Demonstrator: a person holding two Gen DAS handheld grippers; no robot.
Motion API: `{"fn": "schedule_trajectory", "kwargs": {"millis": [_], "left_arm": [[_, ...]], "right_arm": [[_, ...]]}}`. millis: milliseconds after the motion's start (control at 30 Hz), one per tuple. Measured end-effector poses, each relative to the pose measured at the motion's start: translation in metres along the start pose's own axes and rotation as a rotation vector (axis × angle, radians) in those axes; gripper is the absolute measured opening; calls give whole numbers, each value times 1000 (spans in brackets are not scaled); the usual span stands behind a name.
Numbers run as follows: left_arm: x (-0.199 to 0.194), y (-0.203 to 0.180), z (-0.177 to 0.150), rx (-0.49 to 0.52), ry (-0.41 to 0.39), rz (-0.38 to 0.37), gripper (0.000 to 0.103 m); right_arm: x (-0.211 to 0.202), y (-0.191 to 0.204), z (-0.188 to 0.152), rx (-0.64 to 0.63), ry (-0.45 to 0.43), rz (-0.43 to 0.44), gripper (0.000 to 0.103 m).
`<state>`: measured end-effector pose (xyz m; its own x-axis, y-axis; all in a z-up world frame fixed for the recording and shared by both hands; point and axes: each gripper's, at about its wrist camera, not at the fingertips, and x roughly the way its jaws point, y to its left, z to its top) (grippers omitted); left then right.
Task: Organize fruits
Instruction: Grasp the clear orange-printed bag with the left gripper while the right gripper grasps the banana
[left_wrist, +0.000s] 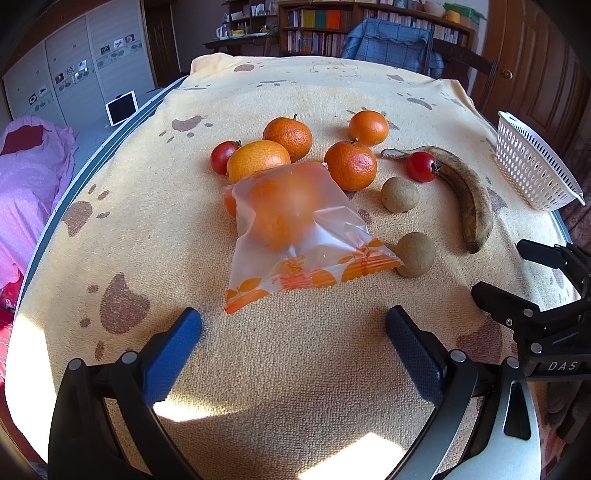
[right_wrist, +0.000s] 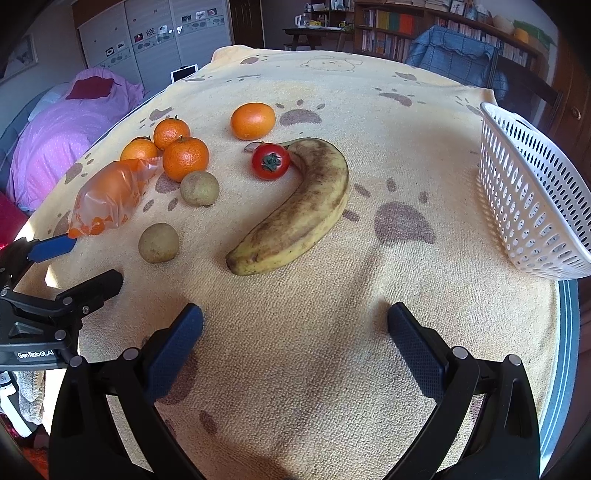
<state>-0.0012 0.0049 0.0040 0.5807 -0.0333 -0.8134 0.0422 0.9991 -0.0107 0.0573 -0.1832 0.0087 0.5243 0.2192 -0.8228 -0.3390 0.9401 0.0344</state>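
Note:
Fruit lies on a yellow paw-print towel (left_wrist: 295, 369). A plastic bag (left_wrist: 295, 229) printed with oranges holds oranges and lies just ahead of my open left gripper (left_wrist: 293, 325). Behind it sit several loose oranges (left_wrist: 288, 136) and a red tomato (left_wrist: 223, 157). To the right are a second tomato (left_wrist: 421, 166), a spotted banana (left_wrist: 469, 192) and two small brown round fruits (left_wrist: 400, 194). My right gripper (right_wrist: 295, 321) is open and empty, a short way in front of the banana (right_wrist: 299, 218). The white basket (right_wrist: 532, 195) stands at the table's right edge.
The towel covers a round table whose rim (right_wrist: 561, 350) shows at the right. A pink bedcover (right_wrist: 66, 125) lies to the left, and a chair with a blue cloth (left_wrist: 391, 40) and bookshelves (left_wrist: 325, 29) stand behind. The other gripper's black frame (left_wrist: 535, 314) intrudes at the right.

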Motion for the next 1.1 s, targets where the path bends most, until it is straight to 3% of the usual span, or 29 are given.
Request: {"fn": "schedule_trajectory", "kwargs": {"millis": [300, 633, 1100], "left_arm": [[-9, 10, 4, -50, -34, -100, 98], [-25, 2, 33, -46, -101, -63, 98], [2, 10, 52, -106, -99, 19, 98]], "right_arm": [[0, 0, 0, -1, 2, -1, 101], [0, 0, -1, -1, 2, -1, 101], [0, 0, -1, -1, 2, -2, 101]]}}
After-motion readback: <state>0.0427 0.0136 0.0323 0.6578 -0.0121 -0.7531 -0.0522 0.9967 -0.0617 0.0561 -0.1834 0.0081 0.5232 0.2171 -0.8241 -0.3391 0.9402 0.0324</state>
